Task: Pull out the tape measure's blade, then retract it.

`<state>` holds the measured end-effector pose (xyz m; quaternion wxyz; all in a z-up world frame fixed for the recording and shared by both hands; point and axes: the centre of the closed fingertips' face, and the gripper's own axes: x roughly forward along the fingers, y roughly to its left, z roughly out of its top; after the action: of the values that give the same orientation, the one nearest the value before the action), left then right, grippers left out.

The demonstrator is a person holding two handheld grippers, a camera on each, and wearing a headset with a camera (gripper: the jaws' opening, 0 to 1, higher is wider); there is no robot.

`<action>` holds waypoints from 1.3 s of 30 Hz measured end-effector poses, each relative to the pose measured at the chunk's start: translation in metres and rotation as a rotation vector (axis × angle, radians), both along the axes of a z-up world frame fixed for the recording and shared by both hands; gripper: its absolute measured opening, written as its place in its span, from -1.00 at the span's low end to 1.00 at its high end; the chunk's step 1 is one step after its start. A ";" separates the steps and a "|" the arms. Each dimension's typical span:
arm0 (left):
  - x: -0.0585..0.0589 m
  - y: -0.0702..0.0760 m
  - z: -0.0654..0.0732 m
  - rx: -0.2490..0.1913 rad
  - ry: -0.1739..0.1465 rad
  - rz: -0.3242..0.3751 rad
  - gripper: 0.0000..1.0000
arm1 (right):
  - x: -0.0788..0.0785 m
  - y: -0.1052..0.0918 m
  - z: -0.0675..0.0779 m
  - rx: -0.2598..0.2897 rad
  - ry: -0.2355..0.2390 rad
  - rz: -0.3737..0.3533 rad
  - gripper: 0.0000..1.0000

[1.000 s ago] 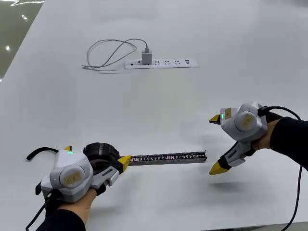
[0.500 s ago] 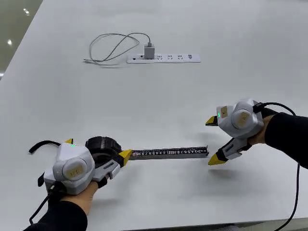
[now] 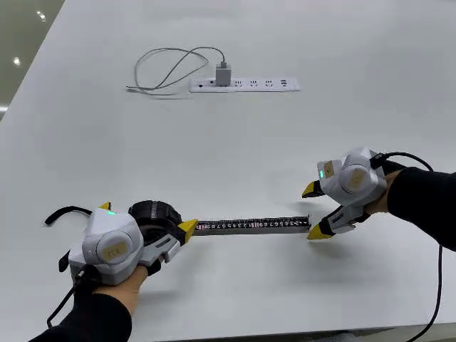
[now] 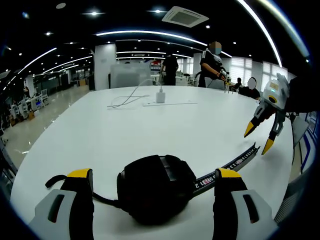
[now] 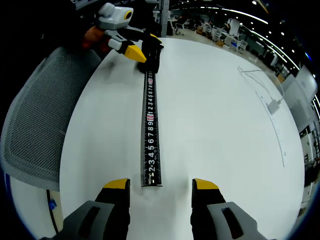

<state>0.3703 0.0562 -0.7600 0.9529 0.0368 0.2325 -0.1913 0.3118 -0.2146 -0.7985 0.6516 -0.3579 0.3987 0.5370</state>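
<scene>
the black round tape measure case (image 3: 152,212) lay on the white tabletop (image 3: 235,157), near the front edge and on the left of the head view. its dark numbered blade (image 3: 249,225) was drawn out and lay flat on the tabletop. it ran from the case towards the right as far as its end hook (image 3: 306,223).

we held the left gripper (image 3: 147,217) at the case with its yellow-tipped jaws apart, one on each side. in the left gripper view a gap showed between each jaw and the case, and the blade passed just inside the right-hand jaw. a black wrist strap (image 3: 60,212) trailed from the case past the other jaw.

we held the right gripper (image 3: 313,211) at the free end of the blade, jaws apart and clamped on nothing. in the right gripper view the end hook lay between the two jaw tips, nearer the jaw on the left of that view. we could not tell whether a tip touched it.

a white power strip (image 3: 242,85), a white plug-in charger (image 3: 223,74) and a looped white cable (image 3: 167,65) lay well apart from the case, at the far side of the tabletop.
</scene>
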 end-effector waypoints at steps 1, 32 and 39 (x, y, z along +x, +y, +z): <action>0.000 0.000 -0.001 -0.001 0.001 0.000 0.98 | 0.000 0.000 0.000 0.001 0.001 0.002 -0.11; 0.000 -0.003 -0.001 0.011 -0.006 -0.012 0.96 | -0.014 0.002 -0.009 -0.009 0.055 0.047 -0.68; 0.001 -0.001 0.001 0.008 -0.007 -0.004 0.92 | -0.011 0.002 -0.009 -0.006 0.047 0.048 -0.76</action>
<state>0.3714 0.0553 -0.7589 0.9532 0.0419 0.2297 -0.1923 0.3006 -0.2124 -0.8078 0.6280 -0.3565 0.4068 0.5594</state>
